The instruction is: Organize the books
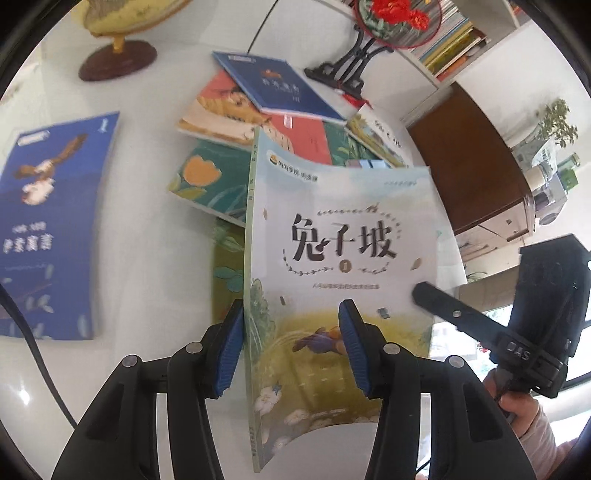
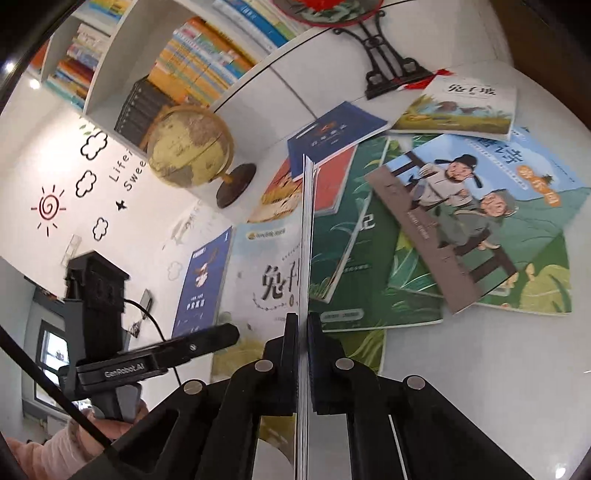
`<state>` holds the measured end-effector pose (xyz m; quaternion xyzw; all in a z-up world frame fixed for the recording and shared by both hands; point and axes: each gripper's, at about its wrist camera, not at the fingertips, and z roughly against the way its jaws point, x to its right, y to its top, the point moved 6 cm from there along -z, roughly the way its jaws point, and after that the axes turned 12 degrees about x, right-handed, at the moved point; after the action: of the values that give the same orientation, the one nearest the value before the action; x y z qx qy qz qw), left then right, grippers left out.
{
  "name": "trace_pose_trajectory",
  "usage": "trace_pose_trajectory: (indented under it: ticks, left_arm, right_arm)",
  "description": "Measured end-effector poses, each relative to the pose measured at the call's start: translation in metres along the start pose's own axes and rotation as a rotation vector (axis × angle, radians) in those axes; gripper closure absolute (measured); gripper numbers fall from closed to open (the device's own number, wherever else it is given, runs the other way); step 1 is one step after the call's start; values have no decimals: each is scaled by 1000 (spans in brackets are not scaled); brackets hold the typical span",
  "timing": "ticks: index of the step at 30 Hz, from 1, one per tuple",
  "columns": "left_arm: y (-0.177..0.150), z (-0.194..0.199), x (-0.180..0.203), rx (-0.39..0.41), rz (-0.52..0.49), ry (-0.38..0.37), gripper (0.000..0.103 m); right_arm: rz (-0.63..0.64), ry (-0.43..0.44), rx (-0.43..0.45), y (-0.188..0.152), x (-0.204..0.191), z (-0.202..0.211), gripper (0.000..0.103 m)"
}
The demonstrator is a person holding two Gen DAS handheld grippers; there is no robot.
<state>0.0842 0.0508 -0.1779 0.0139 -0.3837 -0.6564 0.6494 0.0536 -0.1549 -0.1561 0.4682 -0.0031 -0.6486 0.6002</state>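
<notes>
Left wrist view: looks forward along its own two blue-padded fingers, angled down onto the white table. A pale-covered book stands very close, cover facing the lens, filling the centre. The other gripper enters at the right edge.

Right wrist view: looks along its black fingers, same pale-covered book seen edge-on, pages splitting the view vertically. Faces the table and a bookshelf beyond.

Shared: globe, dark blue book, blue bird-cover book, black fan stand.
</notes>
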Motion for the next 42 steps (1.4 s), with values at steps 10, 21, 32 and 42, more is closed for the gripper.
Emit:
trace_pose_trajectory:
  ticks: [10, 21, 32, 42]
  left_arm:
    - [36, 39, -56, 113, 49, 117, 56]
    - [70, 66, -148, 205, 173, 215, 56]
    - [85, 69, -224, 209, 245, 287, 56]
    - [80, 52, -258, 171, 278, 340, 56]
  right_arm:
    - [75, 87, -91, 1, -58, -55, 98]
    - [-14, 247, -133, 29, -119, -131, 98]
    - [29, 229, -237, 9, -163, -216, 98]
    - [-13, 158, -275, -8, -148, -248, 97]
